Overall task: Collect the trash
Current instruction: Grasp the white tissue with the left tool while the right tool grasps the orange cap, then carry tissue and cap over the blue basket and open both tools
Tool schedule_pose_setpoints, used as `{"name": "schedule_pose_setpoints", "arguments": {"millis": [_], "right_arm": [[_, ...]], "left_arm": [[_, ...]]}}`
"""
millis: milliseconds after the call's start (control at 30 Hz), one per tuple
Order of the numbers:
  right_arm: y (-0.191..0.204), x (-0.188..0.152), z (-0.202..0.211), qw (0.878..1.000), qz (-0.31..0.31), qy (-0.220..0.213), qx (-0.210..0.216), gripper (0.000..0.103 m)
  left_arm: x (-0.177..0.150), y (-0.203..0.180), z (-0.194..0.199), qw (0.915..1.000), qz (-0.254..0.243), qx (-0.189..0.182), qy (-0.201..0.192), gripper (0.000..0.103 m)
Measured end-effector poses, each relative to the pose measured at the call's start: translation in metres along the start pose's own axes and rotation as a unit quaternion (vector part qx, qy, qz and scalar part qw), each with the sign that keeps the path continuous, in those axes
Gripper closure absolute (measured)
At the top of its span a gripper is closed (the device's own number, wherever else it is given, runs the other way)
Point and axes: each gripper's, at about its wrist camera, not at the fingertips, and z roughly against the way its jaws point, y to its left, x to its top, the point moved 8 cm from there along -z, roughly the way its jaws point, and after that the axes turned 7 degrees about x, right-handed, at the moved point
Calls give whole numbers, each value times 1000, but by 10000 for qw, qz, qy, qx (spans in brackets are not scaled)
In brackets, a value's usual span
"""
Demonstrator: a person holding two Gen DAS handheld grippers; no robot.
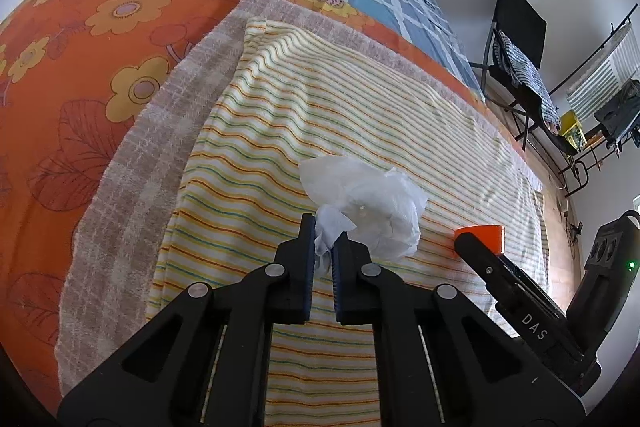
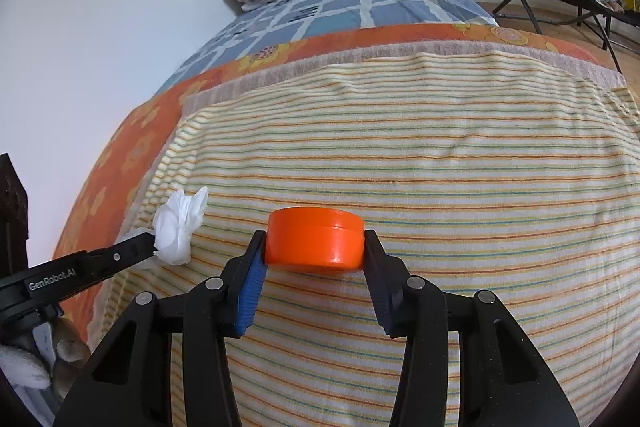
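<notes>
Trash here means two pieces on my bed: a crumpled white tissue wad (image 1: 368,211) on the left and a round, flat orange plastic tub (image 2: 315,241) on the right, both lying on the yellow striped towel (image 1: 280,115) spread over a beige checked towel (image 1: 132,155) and the orange flowered bedsheet (image 1: 80,27). My left gripper (image 1: 323,245) is closed tight on the near edge of the tissue, a twist of paper pinched between its blue pads, while the bulk of the wad sits just beyond the fingertips, resting on the cloth. To do this well I judge I should lift straight up and slowly, since only a thin corner is caught and soft paper can tear or slip out; I should also check that no towel loop is nipped with it. Moving right, my right gripper (image 2: 314,247) has its jaws around the orange tub, one pad against each side, so it is clamped across its width. The tub sits squarely between the fingertips, its base on the towel. Its smooth, curved wall could pop out, so I would keep the squeeze even and centred and raise it level. The two grippers are near each other but apart, which leaves room to lift both without bumping.
</notes>
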Motion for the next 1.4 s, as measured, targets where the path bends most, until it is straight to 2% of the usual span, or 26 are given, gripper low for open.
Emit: {"name": "schedule_pose_setpoints", "arguments": {"millis": [533,700,1067,1400], "right_arm": [[16,6,37,9990,375,-229,9,58],[24,6,53,9981,558,-262,51,58],[42,-2,118,9947,903,-445,212,58],[54,-35,179,9928,920,-531,544,58]], "left_arm": [[0,4,26,9997,-163,117,-170,98],[-6,1,45,9993,-266,138,-228,98],[-40,-13,100,9971,-667,128,-357,98],[-85,-32,164,9920,-1097,-29,-620,98]]}}
